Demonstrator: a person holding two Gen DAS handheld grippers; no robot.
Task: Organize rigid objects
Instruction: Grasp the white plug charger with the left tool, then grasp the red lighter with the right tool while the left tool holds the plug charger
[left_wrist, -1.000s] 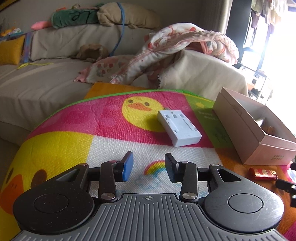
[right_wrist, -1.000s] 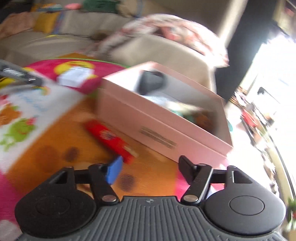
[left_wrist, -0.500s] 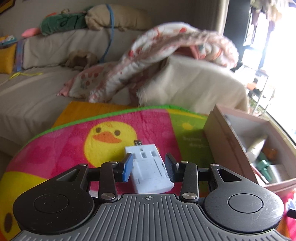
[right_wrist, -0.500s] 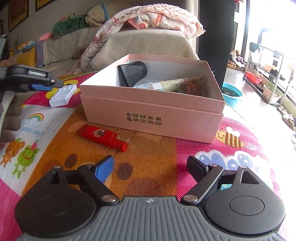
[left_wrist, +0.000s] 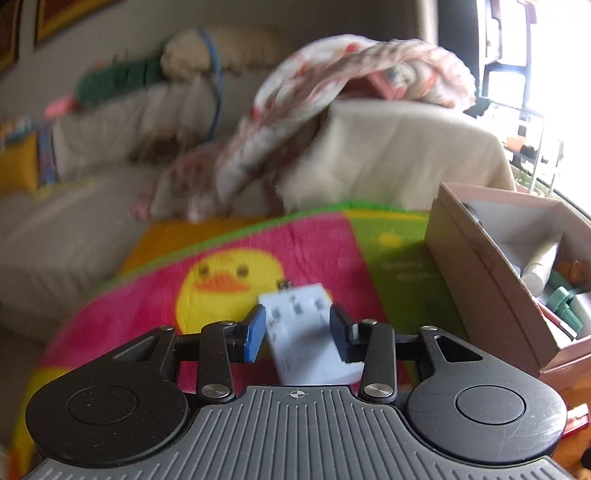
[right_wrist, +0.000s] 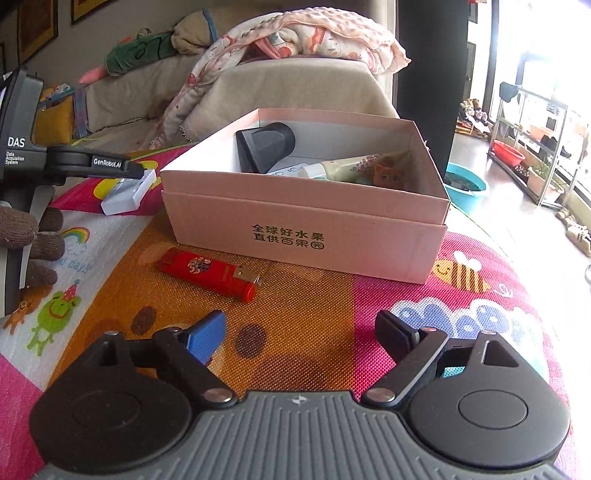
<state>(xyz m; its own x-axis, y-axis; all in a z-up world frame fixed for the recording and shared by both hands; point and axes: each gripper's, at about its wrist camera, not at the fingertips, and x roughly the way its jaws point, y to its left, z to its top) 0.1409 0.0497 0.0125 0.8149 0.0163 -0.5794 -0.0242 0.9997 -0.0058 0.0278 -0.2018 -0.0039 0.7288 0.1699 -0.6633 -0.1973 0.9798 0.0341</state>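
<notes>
Currently the left gripper (left_wrist: 297, 334) is seen straddling the white plastic block (left_wrist: 308, 334), with its blue-padded fingers (left_wrist: 254, 334) set on either side; the pads look at or very near the block's sides, but firm contact cannot be told because the left wrist view is motion-blurred. From the right wrist view the same block (right_wrist: 129, 194) is seen under the left gripper's tip (right_wrist: 135, 171), tilted with its far end raised off the play mat (right_wrist: 306, 314) while its near end is at the mat surface. The right gripper (right_wrist: 299, 334) is held wide open with nothing between its fingers, above the orange patch of the mat. A red lighter (right_wrist: 208, 273) is seen lying flat on the mat, just in front of the pink cardboard box (right_wrist: 306, 236) and apart from both grippers. The box is placed to the right of the white block, near it but not touching. Inside the box a black hair-dryer-like object (right_wrist: 266, 146), a patterned tube (right_wrist: 351, 168) and a small brown figure (right_wrist: 386, 175) are seen. A gloved hand (right_wrist: 35, 240) is visible on the left gripper's handle. A sofa with a blanket (right_wrist: 295, 40) is seen behind.
</notes>
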